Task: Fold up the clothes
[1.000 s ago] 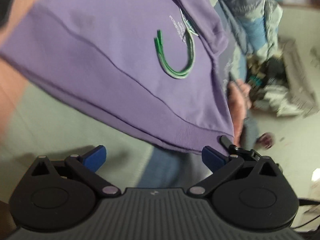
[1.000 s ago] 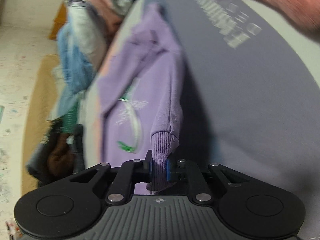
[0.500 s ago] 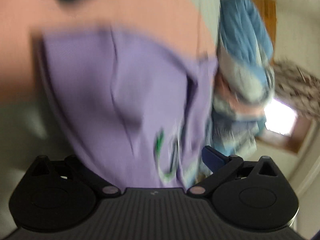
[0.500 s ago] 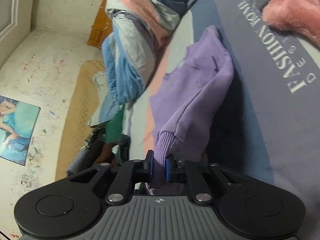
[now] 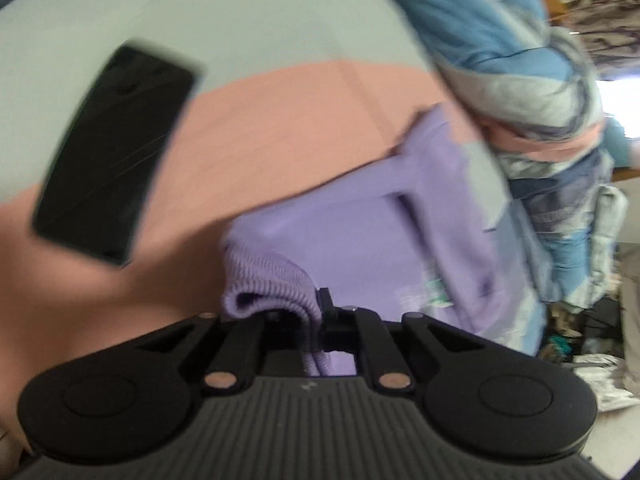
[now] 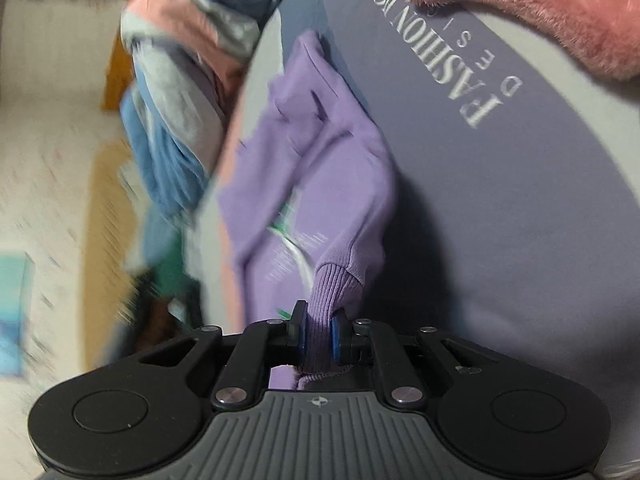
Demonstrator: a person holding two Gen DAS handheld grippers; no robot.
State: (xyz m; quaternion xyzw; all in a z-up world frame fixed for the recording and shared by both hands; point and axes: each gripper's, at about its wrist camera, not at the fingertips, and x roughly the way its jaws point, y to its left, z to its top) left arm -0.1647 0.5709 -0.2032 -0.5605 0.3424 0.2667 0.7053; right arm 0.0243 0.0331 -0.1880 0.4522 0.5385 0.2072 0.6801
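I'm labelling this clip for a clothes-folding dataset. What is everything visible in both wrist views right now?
Purple sweatshirt with ribbed cuffs: one, purple, lying on the bedsheet, a cuff in each gripper.
Flat black phone: one, black, on the sheet, left of the sweatshirt.
Colour-block bedsheet: one, pink, pale grey and blue-grey with white lettering, under everything.
Rolled blue-and-grey quilt: one, blue, grey, pink, at the sheet's edge beyond the sweatshirt.
Fluffy pink fabric: one, pink, on the lettered sheet, top right.
Clutter on the floor: blurred, cannot count.
Left gripper: one, black, shut on a ribbed cuff.
Right gripper: one, black with blue fingers, shut on the other cuff.
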